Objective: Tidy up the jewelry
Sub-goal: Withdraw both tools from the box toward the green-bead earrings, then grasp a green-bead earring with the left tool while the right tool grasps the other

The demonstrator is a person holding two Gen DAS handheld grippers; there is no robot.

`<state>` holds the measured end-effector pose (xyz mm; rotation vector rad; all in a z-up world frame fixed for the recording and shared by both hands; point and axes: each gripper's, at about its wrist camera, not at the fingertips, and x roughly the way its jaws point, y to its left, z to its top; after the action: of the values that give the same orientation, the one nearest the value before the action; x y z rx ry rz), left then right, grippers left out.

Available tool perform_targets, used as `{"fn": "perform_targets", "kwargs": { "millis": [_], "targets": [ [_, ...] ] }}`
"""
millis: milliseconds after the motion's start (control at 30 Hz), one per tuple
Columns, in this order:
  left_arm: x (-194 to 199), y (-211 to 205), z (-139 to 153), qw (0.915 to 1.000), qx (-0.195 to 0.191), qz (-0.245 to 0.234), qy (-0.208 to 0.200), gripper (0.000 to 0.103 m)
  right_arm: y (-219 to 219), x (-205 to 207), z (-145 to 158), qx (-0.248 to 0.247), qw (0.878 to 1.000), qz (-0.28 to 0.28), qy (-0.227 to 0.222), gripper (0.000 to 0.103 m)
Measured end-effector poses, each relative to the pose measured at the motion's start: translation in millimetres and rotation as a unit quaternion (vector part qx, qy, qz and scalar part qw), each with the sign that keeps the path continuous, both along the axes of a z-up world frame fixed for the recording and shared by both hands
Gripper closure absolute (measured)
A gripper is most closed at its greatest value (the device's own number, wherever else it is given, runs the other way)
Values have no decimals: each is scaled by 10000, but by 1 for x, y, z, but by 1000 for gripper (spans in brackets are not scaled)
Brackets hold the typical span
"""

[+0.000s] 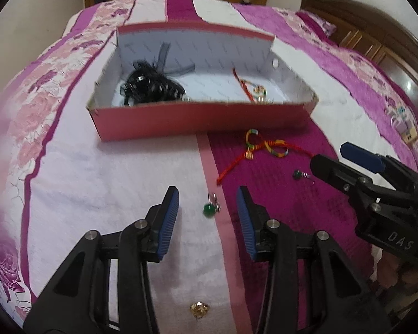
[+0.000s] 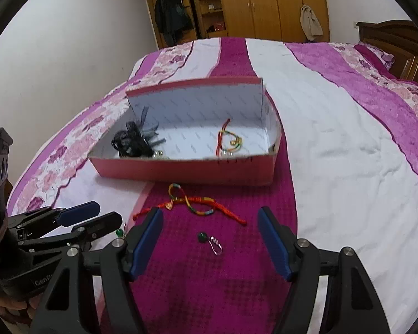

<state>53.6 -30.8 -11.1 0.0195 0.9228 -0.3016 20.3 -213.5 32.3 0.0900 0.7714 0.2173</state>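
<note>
Box (image 1: 197, 119) on the bed already holds a black hairpiece (image 1: 150, 83) and 1 bracelet (image 2: 231, 139). In front of it lie another bracelet (image 1: 264, 146), 2 green-stone earrings (image 1: 210, 208) and a gold ring (image 1: 199, 309). Left gripper (image 1: 207, 204) and right gripper (image 2: 210, 232) each straddle an earring, fingers released, grasping nothing.

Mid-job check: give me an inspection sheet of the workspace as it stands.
Surface: bed with purple, pink and white floral bedspread.
Job's things: open red cardboard box holding black hair accessory and multicoloured cord bracelet; outside it, red-and-rainbow cord bracelet, dark green bead earring, bright green bead earring, gold ornament.
Clutter: nothing seen.
Grippers: left hand-held gripper open around the bright green earring; right hand-held gripper open around the dark green one.
Cables: nothing seen.
Surroundings: wooden wardrobe, wooden headboard.
</note>
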Motion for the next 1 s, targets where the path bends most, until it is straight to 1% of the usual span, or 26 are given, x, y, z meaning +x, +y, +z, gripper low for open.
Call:
{"fn": "perform_targets", "kwargs": {
  "millis": [133,267,400,500,633,967,1000],
  "targets": [
    [2,1,-9,9998,-44,-54,186,81,-2,0,-10,-32,9999,-16,150,31],
    [2,3,-15,9997,-75,-38,224,85,-5,0,-18,-33,9996,-37,283,31],
    [2,4,-17,9997,-71,-87,224,88,-6,2,-25,16,9993,-43,384,33],
    [2,2,-20,9995,-85,-162,249,99,-6,3,-29,37,9990,-39,448,36],
    [3,0,-20,9995,-50,-202,233,100,-6,3,-34,45,9987,-17,506,40],
    [3,3,-20,9995,-150,-190,218,100,-1,7,-42,-12,9986,59,523,46],
    [3,4,-20,9994,-168,-190,216,100,0,7,-43,-32,9986,72,515,48]
  ]
}}
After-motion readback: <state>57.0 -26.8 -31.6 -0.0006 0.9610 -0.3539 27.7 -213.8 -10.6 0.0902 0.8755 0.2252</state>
